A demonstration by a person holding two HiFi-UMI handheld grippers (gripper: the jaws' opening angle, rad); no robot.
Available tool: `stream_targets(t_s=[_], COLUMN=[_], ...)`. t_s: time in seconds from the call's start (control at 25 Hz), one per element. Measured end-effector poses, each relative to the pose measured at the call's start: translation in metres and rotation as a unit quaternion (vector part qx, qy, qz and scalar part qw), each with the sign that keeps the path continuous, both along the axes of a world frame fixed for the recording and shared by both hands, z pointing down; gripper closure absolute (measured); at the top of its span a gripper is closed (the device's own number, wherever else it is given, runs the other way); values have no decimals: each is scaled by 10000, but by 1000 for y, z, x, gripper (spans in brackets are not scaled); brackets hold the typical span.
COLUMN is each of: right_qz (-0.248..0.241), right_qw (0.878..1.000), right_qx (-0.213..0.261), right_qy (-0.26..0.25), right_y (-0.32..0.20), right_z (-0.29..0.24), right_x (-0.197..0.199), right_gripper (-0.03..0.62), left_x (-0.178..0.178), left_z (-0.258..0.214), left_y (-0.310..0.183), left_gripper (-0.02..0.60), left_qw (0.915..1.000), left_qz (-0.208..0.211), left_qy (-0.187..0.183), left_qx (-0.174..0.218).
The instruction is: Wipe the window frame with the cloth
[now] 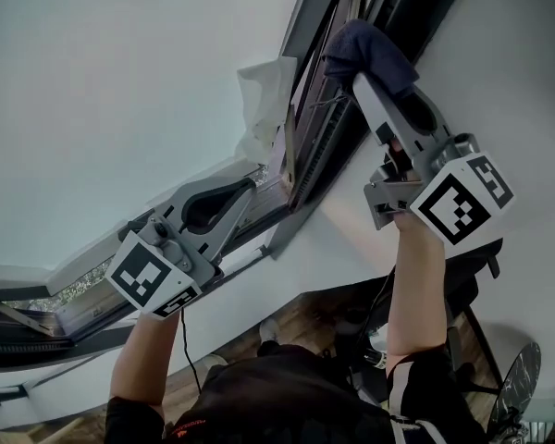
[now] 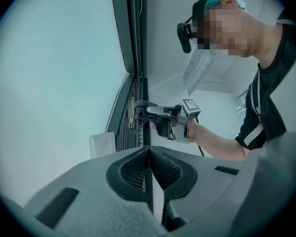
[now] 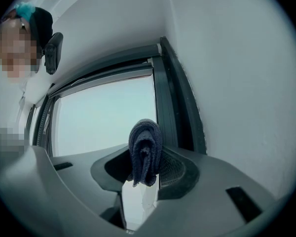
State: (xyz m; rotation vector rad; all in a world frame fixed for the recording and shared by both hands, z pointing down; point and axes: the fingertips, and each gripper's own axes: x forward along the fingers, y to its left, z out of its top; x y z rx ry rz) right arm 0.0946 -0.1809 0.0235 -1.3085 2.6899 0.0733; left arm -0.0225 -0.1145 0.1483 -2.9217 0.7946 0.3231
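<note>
A folded dark blue cloth (image 1: 372,48) is pinched in my right gripper (image 1: 359,74), which presses it against the dark grey window frame (image 1: 326,141) high up by the white wall. In the right gripper view the cloth (image 3: 145,149) hangs bunched between the jaws, with the frame's upright (image 3: 173,113) just behind it. My left gripper (image 1: 248,187) is lower on the frame, shut with nothing in it. From the left gripper view its jaws meet in a line, and further along the frame (image 2: 138,58) the right gripper (image 2: 149,112) holds the cloth (image 2: 139,107) against the track.
A torn white film scrap (image 1: 264,100) sticks to the glass beside the frame, also in the left gripper view as a white scrap (image 2: 102,143). The white wall (image 1: 509,63) borders the frame on the right. Below are wooden floor and a chair base (image 1: 518,377).
</note>
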Motion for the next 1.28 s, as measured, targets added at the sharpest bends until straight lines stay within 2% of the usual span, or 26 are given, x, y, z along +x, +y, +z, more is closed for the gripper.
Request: stream_targets(t_s=[0.24,1.28], right_qz=[25,39], right_qw=[9998,9924], right_qx=[-190,-1123], right_qy=[-86,-509], right_y=[-3,7], right_z=[11,114], right_x=[4,-1], right_gripper=[468,470], left_x=[2,-3], left_z=[1,61], left_y=[0,25], left_gripper=[560,560], left_qw=[9999,9974], left_qz=[48,176], left_qy=[-59,-137], left_qx=[-105,-678])
